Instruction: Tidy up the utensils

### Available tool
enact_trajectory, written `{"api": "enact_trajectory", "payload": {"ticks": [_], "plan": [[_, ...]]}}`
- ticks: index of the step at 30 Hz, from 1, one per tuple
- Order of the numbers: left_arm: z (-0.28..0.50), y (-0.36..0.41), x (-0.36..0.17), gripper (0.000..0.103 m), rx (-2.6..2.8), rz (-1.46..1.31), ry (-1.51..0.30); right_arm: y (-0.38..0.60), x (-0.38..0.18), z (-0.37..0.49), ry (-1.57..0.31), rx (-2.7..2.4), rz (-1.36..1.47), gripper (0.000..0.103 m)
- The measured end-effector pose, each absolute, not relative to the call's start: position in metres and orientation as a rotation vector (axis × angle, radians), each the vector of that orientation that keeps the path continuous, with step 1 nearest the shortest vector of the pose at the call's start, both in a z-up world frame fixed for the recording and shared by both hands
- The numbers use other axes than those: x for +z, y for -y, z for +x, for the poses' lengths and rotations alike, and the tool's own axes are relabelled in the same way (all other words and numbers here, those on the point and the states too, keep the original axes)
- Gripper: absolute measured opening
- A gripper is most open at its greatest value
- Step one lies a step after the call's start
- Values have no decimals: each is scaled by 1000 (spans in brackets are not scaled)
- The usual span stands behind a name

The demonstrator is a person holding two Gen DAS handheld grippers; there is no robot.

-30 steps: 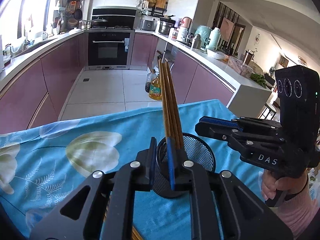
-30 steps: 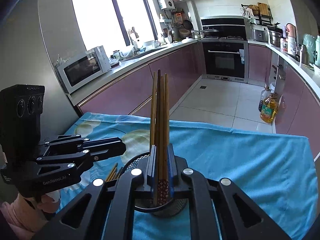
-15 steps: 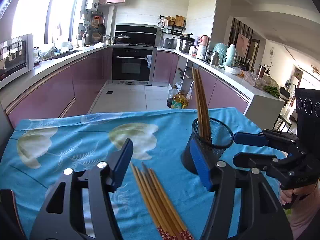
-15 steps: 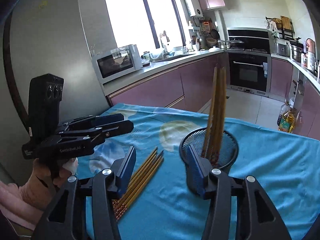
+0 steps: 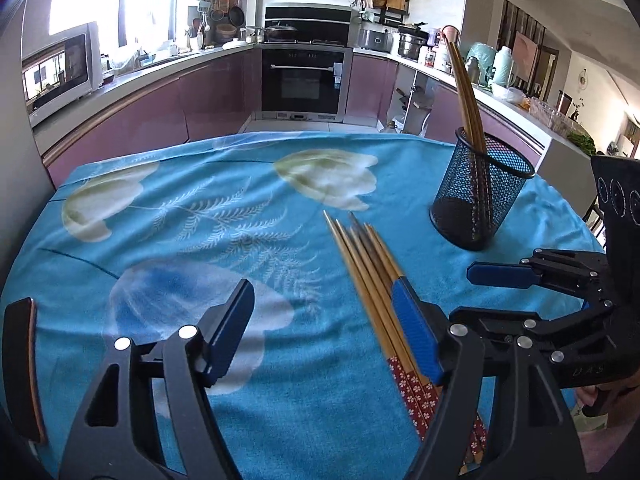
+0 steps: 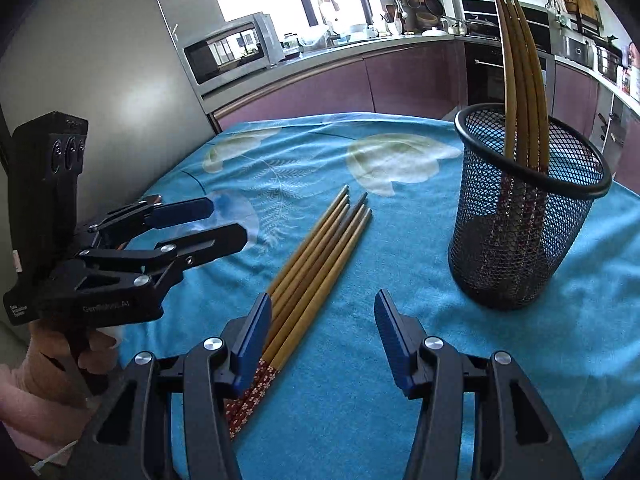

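Observation:
A black mesh cup (image 5: 480, 196) (image 6: 524, 216) stands upright on the blue tablecloth with three wooden chopsticks (image 6: 520, 76) (image 5: 466, 96) leaning in it. A bundle of several chopsticks with red patterned ends (image 5: 372, 276) (image 6: 316, 260) lies flat on the cloth in front of the cup. My left gripper (image 5: 324, 332) is open and empty, low over the cloth, its right finger beside the bundle. My right gripper (image 6: 322, 340) is open and empty, its left finger next to the bundle's red ends. Each gripper shows in the other's view, the right one (image 5: 532, 280) and the left one (image 6: 192, 220).
The table carries a blue floral cloth (image 5: 192, 216); its far edge drops to the kitchen floor. A dark flat object (image 5: 22, 368) lies at the cloth's left edge. A grey fridge wall (image 6: 112, 72) stands to the left of the table. Purple cabinets and an oven stand behind.
Both grippers let go of the chopsticks in the cup, opened and pulled back and down toward the loose bundle. The cup now stands farther away to the right.

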State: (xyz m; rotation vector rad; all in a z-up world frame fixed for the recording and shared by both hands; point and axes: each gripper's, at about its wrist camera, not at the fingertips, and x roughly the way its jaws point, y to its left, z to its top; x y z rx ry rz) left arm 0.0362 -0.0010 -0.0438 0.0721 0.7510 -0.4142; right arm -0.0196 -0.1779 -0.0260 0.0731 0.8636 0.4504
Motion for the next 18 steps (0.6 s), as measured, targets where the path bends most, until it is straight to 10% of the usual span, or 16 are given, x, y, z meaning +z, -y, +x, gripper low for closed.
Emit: {"api": "enact_trajectory", "payload": {"ticks": [18], "plan": [[32,10,-57,67,-435,107,-805,163,-42,-13,-907,386,-13,43]]}}
